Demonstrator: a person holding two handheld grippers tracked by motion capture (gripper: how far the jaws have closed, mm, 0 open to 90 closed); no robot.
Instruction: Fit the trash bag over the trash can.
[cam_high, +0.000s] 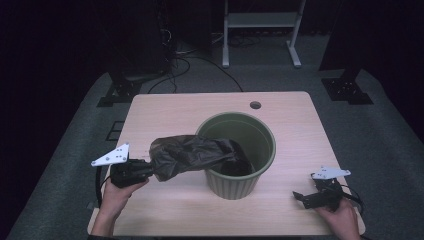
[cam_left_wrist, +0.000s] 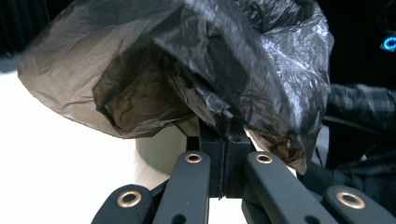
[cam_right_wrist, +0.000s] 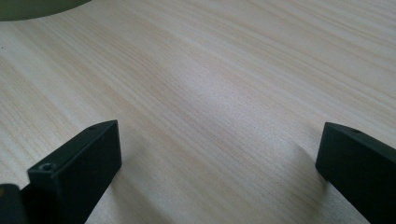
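Observation:
A green ribbed bin (cam_high: 239, 150) stands in the middle of the wooden table (cam_high: 165, 107). A dark, crumpled plastic bag (cam_high: 192, 152) drapes from inside the bin over its left rim and out to the left. My left gripper (cam_high: 150, 169) is shut on the bag's outer end, left of the bin, holding it above the table. In the left gripper view the jaws stand pressed together with the bag (cam_left_wrist: 187, 65) bunched over them and the bin (cam_left_wrist: 161, 149) behind. My right gripper (cam_high: 306, 197) rests open near the table's front right; its fingers (cam_right_wrist: 77, 168) stand wide apart over bare wood.
A round cable hole (cam_high: 255, 105) sits near the table's far edge. Behind the table are a white frame's legs (cam_high: 260, 30), black stands (cam_high: 122, 87) and cables on grey carpet. The bin's edge (cam_right_wrist: 32, 7) shows at the top left of the right gripper view.

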